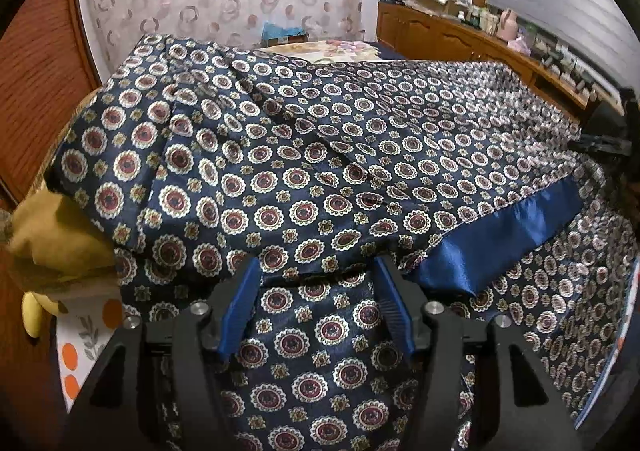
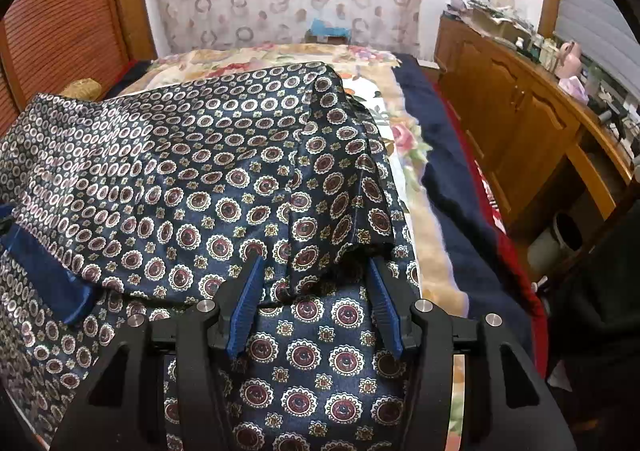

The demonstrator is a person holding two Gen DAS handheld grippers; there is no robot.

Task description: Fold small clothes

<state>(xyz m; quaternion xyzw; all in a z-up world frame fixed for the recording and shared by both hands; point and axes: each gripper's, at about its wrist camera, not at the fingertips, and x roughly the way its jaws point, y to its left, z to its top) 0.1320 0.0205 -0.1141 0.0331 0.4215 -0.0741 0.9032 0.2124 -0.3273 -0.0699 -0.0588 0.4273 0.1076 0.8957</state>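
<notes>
A navy satin garment (image 1: 320, 155) printed with red and white medallions is spread over the bed, its upper layer folded back over the lower one. A plain blue band (image 1: 500, 235) runs along one edge. My left gripper (image 1: 317, 263) stands open, its blue fingertips at the folded edge with flat cloth lying between the fingers. In the right wrist view the same garment (image 2: 200, 179) ends in a draped corner. My right gripper (image 2: 316, 262) is open just under that corner, with cloth beneath it. The blue band (image 2: 44, 275) shows at the far left.
A mustard cushion (image 1: 52, 235) and a white cloth with orange dots (image 1: 80, 347) lie at the left. A floral blanket (image 2: 404, 139) and a dark navy blanket (image 2: 452, 187) cover the bed on the right. A cluttered wooden sideboard (image 2: 512, 123) stands beyond.
</notes>
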